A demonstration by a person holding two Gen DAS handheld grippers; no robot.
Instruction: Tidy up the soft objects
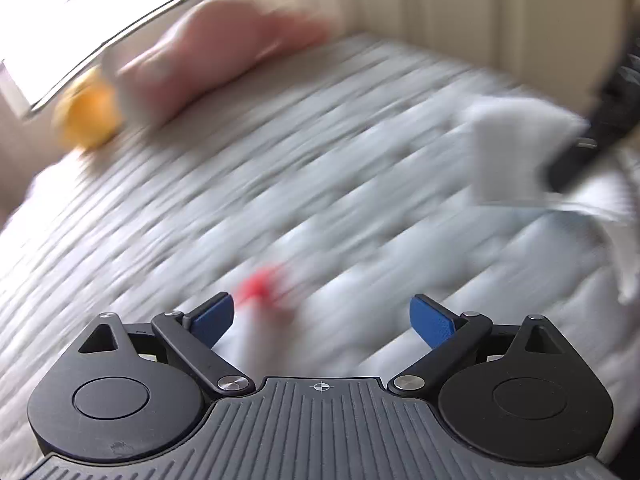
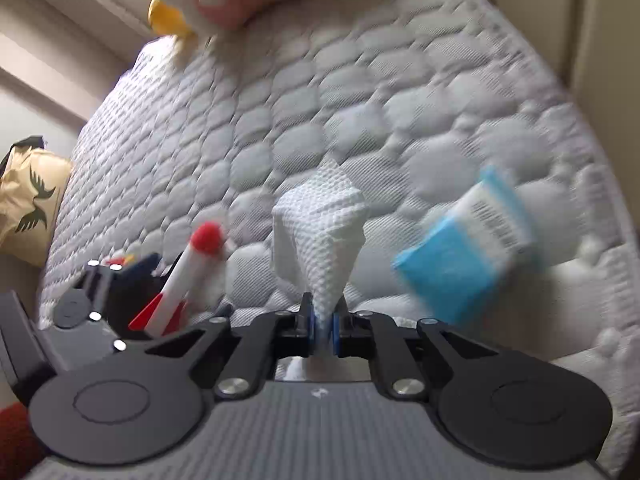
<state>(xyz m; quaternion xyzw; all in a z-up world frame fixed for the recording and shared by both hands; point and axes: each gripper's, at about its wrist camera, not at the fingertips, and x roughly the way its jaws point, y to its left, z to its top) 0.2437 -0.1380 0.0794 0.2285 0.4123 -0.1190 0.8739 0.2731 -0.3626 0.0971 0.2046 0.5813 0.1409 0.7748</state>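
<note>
My right gripper (image 2: 323,326) is shut on a white waffle-weave cloth (image 2: 320,236), which stands up bunched from the pads. The left wrist view shows that cloth (image 1: 516,152) at the right, with the dark right gripper (image 1: 580,148) on it. My left gripper (image 1: 322,318) is open, blue pads (image 1: 212,316) wide apart. A white toy rocket (image 1: 256,308) with a red tip lies between them, close to the left pad; touching is unclear through blur. The right wrist view has the rocket (image 2: 188,280) beside the left gripper (image 2: 100,292). A blue-and-white packet (image 2: 468,248) lies on the mattress, right of the cloth.
Everything rests on a grey quilted mattress (image 2: 360,100). A pink plush (image 1: 224,52) and a yellow plush (image 1: 88,116) sit at its far end under a window. A beige padded headboard (image 1: 440,0) runs along the far side. A tan bag with a bird print (image 2: 28,204) stands off the left edge.
</note>
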